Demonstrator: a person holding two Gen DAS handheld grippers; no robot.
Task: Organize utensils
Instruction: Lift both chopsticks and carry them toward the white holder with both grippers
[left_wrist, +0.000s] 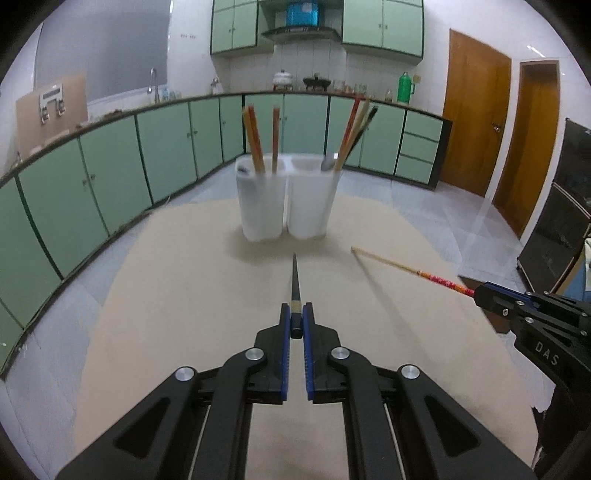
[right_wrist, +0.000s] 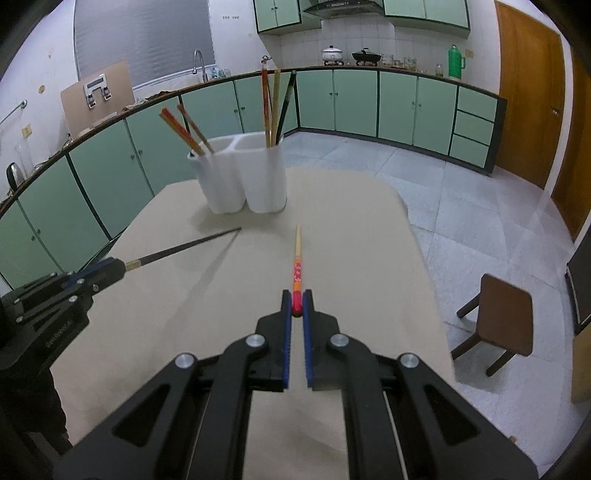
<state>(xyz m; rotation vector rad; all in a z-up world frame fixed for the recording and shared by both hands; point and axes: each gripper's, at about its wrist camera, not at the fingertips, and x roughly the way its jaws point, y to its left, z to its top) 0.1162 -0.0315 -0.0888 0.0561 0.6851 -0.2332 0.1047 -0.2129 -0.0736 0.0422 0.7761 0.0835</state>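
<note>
Evidently each chopstick is pinched by its butt so its tip leads: left gripper (left_wrist: 296, 320) clamps the black chopstick (left_wrist: 294, 278), right gripper (right_wrist: 296, 305) the red-handled chopstick (right_wrist: 297, 258), both aimed at the white holder (left_wrist: 286, 199) at twelve o'clock.

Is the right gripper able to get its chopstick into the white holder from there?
Probably yes. The right gripper grips the red-handled chopstick, whose tip aims toward the white holder over bare table.

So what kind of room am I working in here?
Most likely a home kitchen: green cabinets run under a long counter with a sink faucet, and a white pot and wok sit below a range hood.
</note>
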